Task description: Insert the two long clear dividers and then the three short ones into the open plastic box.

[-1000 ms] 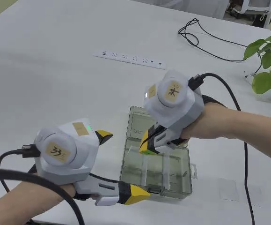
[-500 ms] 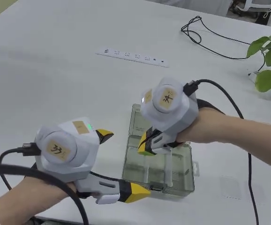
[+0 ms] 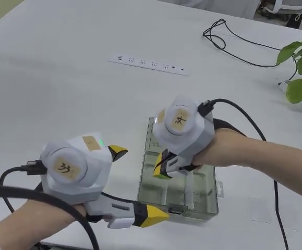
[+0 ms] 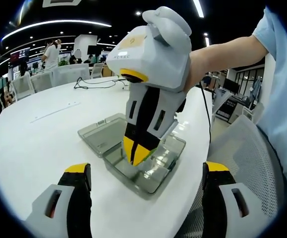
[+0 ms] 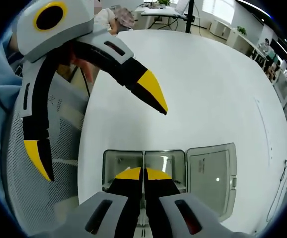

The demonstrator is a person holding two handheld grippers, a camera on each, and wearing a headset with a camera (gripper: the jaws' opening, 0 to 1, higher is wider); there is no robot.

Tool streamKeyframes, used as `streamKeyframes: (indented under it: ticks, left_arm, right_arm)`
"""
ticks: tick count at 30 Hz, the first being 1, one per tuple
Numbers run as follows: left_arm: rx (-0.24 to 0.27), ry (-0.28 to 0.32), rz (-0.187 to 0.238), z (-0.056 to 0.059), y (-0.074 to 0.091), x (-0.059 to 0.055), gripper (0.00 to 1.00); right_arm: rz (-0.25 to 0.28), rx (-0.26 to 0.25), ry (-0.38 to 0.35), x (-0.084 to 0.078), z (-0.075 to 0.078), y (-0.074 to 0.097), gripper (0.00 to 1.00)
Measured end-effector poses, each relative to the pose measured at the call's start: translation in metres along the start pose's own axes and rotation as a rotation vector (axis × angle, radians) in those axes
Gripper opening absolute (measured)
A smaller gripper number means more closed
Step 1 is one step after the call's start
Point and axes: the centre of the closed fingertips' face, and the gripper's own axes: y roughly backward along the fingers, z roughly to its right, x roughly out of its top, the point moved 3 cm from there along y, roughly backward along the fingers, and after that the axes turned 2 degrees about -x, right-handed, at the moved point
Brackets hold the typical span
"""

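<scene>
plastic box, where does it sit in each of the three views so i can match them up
Head view: plastic box lower centre, under the right gripper.
Left gripper view: centre, beneath the right gripper's yellow tips.
Right gripper view: bottom centre, just beyond its jaws, shut on a clear divider.
Shared landmark: the box's open lid, lying flat beside it.
</scene>
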Motion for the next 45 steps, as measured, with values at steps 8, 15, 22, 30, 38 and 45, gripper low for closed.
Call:
streamKeyframes:
  ticks: [8, 15, 22, 30, 38, 45]
  left_arm:
    - [-0.004, -0.004, -0.007, 0.001, 0.001, -0.001, 0.95]
    - [-0.006, -0.010, -0.007, 0.001, 0.001, 0.001, 0.94]
    - [-0.011, -0.011, -0.003, 0.002, -0.001, 0.002, 0.94]
    - [-0.010, -0.011, -0.002, 0.002, -0.001, 0.002, 0.94]
    - [-0.008, -0.011, -0.002, 0.001, -0.001, 0.002, 0.94]
    - [-0.012, -0.002, 0.001, 0.001, -0.002, 0.003, 0.94]
  right_arm:
    - [-0.006, -0.001, -0.010, -0.002, 0.000, -0.005, 0.02]
    - [-0.016, -0.001, -0.003, -0.003, 0.000, -0.007, 0.02]
    - [-0.012, 0.000, -0.003, -0.002, -0.001, -0.008, 0.01]
    - [-0.012, 0.008, -0.003, -0.003, -0.001, -0.007, 0.03]
    - [0.012, 0.019, 0.007, -0.010, -0.003, -0.003, 0.17]
    - [0.113, 0.014, -0.010, -0.010, -0.003, 0.008, 0.39]
